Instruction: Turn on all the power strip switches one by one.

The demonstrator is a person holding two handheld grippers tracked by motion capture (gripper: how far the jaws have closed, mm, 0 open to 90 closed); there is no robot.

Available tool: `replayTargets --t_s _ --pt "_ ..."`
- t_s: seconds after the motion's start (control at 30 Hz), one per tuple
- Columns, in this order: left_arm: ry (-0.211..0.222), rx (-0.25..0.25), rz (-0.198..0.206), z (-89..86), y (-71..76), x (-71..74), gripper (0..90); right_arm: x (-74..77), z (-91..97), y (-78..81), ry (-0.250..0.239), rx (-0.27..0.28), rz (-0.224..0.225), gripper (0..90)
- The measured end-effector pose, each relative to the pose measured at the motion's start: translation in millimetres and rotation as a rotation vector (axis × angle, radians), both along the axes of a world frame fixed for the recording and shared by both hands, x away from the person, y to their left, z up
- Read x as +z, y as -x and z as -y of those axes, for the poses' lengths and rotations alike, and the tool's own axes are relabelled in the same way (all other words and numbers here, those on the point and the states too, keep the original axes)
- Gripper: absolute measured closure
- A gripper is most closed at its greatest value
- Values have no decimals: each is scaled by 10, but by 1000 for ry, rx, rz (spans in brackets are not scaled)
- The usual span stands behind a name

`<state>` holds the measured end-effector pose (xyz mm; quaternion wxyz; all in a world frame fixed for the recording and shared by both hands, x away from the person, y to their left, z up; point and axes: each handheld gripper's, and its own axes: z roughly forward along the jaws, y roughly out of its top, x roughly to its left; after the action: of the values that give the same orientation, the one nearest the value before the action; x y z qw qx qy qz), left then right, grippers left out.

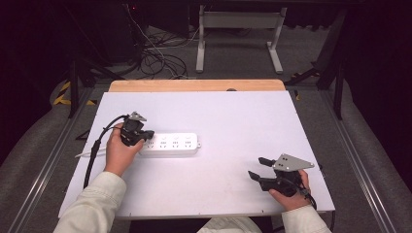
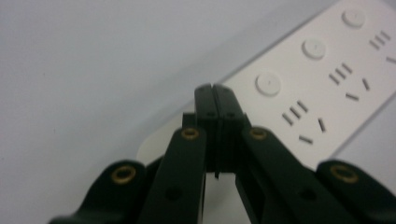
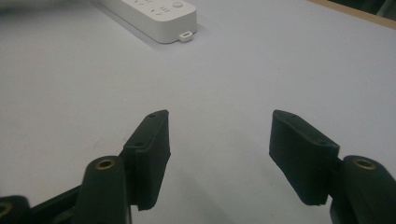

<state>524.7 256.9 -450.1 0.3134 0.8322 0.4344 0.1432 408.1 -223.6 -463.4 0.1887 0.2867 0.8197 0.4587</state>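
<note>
Currently the left gripper (image 1: 145,136), jaws pressed together on nothing, sits at the left end of the power strip (image 1: 170,144), seemingly pressing a switch. Right gripper (image 1: 257,167) waits wide open, empty, near right.

Your white table (image 1: 233,116) has a wooden strip (image 1: 194,86) along its far edge. Beyond it you see grey floor (image 1: 233,58), a tangle of cables (image 1: 155,58) at the left, and a white metal frame (image 1: 240,22) standing on two feet. Yellow-black tape (image 1: 63,92) marks the floor at far left.
</note>
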Motion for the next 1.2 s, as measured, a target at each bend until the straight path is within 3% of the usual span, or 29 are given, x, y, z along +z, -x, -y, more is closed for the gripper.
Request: replayTargets --t_s 0.07,0.1,0.13,0.3,0.37,0.57,0.83,1.2 --pt "-21 0 44 -10 38 38 900 -3 -1 -9 -1 -1 0 386" --pt "-21 0 44 -10 38 38 899 -3 -1 -9 -1 -1 0 386" --pt "-13 0 77 3 77 93 899 -4 5 -17 -3 -4 1 386" --pt "49 -10 91 50 113 192 899 -9 4 -26 -5 -8 -2 386" --pt "30 -20 100 86 112 200 899 -5 0 -20 -2 -5 -1 386" --pt "60 -26 62 200 85 129 899 -3 8 -16 -5 -6 -1 386" --pt "23 -49 63 389 59 62 899 0 14 -14 -5 -5 0 386" --pt "-8 -39 52 431 41 10 899 0 10 -13 -6 -1 2 386"
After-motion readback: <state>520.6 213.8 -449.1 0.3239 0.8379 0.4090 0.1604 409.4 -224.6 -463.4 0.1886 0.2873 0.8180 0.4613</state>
